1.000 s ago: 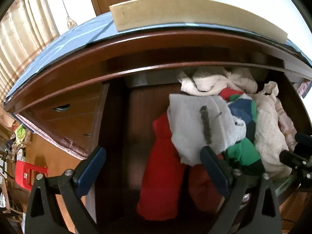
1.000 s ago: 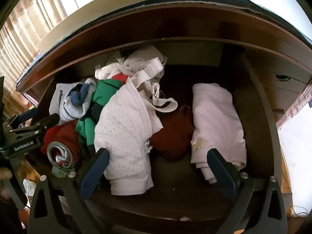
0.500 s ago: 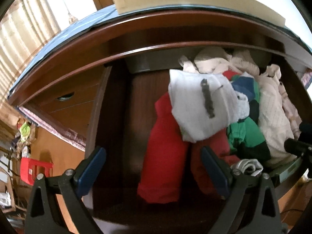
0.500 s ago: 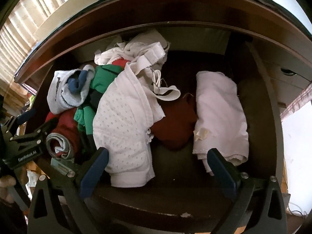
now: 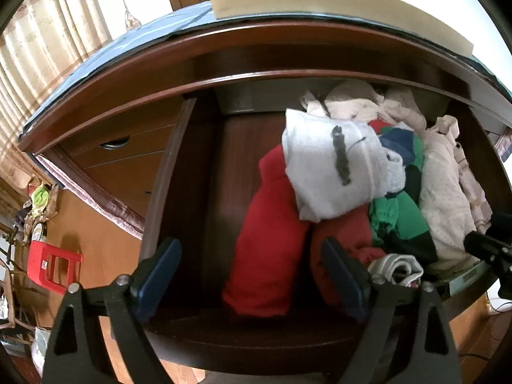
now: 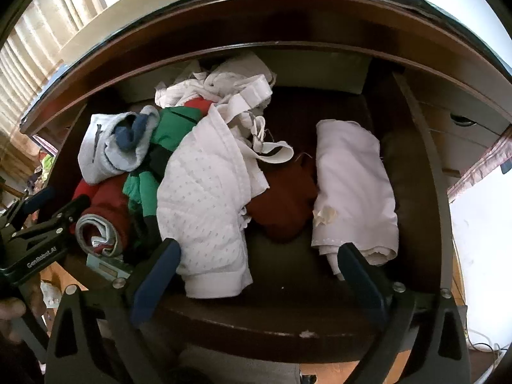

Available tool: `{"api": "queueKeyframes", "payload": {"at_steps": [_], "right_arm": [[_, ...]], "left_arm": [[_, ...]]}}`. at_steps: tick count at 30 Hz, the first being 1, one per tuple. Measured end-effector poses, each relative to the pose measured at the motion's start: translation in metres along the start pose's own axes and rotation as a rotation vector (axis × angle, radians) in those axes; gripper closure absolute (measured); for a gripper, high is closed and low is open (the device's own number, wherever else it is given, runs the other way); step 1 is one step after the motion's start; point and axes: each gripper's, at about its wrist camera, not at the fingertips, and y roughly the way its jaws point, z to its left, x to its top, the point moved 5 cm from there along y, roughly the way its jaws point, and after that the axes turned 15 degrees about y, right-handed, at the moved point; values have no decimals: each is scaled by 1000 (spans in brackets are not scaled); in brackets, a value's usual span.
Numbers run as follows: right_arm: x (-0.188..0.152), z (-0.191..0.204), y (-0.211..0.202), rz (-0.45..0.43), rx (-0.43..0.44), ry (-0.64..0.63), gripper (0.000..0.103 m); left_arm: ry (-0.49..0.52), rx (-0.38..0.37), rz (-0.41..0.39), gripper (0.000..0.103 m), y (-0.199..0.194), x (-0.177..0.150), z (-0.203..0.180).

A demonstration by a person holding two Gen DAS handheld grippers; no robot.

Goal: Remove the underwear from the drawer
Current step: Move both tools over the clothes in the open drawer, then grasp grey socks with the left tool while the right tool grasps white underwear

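The open wooden drawer holds a heap of underwear. A folded red piece lies at the left of the heap, with a grey-white piece on top and green and white dotted ones to the right. My left gripper hangs over the red piece. Its jaws are closing, the red cloth shows between them, and the pads stand apart from it. My right gripper is open over the drawer's front, between the white dotted piece and a white roll.
A dark red garment lies in the middle of the drawer. The dresser top overhangs the drawer's back. A closed drawer with a handle sits to the left. A red stool stands on the floor.
The left view has drawn back, so the drawer's front edge now shows and the red piece lies squarely between the fingers, which stand a little closer together. The right view has barely shifted.
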Motion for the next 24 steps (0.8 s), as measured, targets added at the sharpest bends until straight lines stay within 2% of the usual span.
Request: {"api": "queueKeyframes", "payload": {"at_steps": [3,5,9,13,15,20,24], "right_arm": [[1,0,-3,-36,9,6,3],[1,-1,-9,-61,26,12,3],[7,-3,-39,-163,148,78,3],[17,2,-53,-246,143,46,3],[22,5,-51,-248,158,47,3],[30,6,-40,-213,164,61,3],[32,0,-43,-235,169,82,3]], "left_arm": [[17,-15,-4,12,0,2,1],[8,-67,-12,12,-1,5,3],[-4,-90,-60,12,-11,19,12],[43,-93,-113,9,-17,46,9],[73,-95,-116,6,-14,57,4],[102,-166,-85,6,1,72,-15],[101,-186,-56,6,16,84,-23]]}}
